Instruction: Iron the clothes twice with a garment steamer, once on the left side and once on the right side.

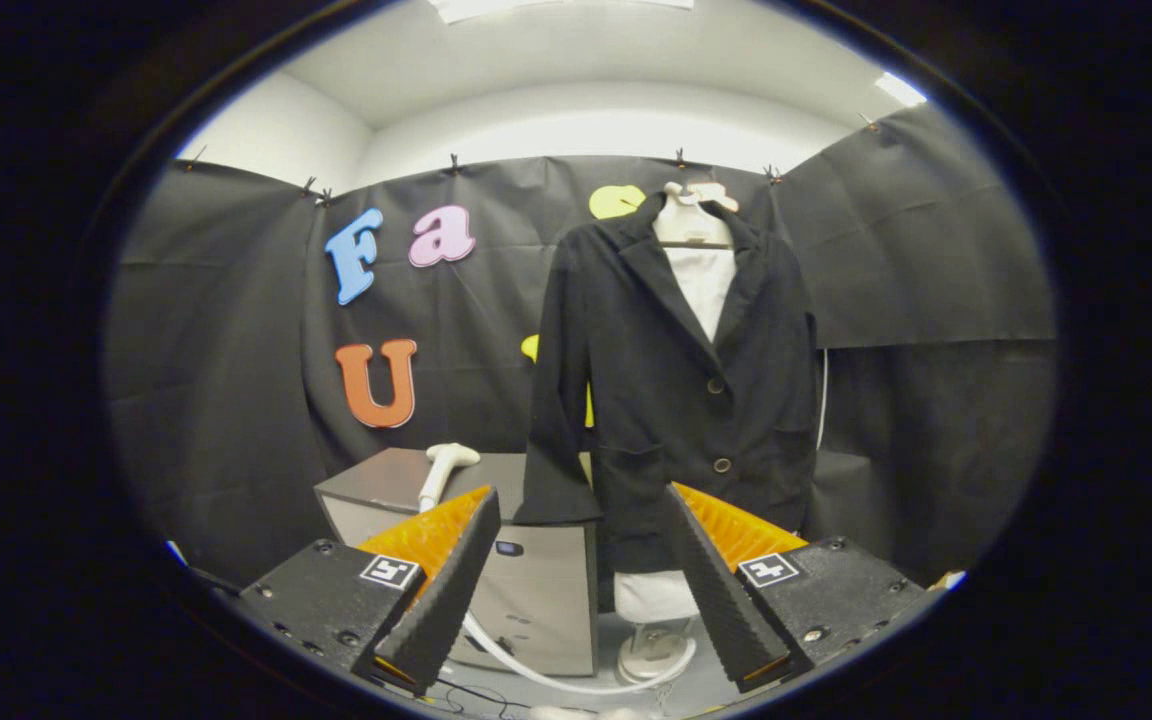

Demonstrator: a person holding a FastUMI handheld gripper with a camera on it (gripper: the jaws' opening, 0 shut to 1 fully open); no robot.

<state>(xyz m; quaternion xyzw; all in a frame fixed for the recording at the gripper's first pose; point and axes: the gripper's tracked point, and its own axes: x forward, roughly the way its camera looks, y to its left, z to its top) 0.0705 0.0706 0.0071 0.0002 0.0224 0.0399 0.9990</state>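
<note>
Fingers [456, 580] of the gripper [581, 590] stand wide apart with nothing between them, so the claw is open and holds nothing. Beyond them, and a little toward the right finger, hangs a dark jacket [676, 380] on a pale dress form [694, 235], buttoned at the front with two buttons showing and the lapels open over a white panel at the chest. The left sleeve of the jacket (as seen from the gripper) hangs straight down, its cuff ending just above the gap between the fingers. Below the jacket's hem a white stretch of the form shows, and under that the round foot of its stand [651, 655] rests on the floor. To the left of the jacket sits a grey box-shaped steamer unit [536, 600], its dark top level with the jacket's lower pocket. The white steamer head [441, 470] stands on that top, handle upright, well apart from the jacket and just beyond the left finger's tip. A white hose [556, 675] runs low from behind the left finger, in front of the unit, toward the stand's foot. Black cloth [916, 280] walls the booth behind everything, clipped along its upper edge, with a white wall and ceiling above.
</note>
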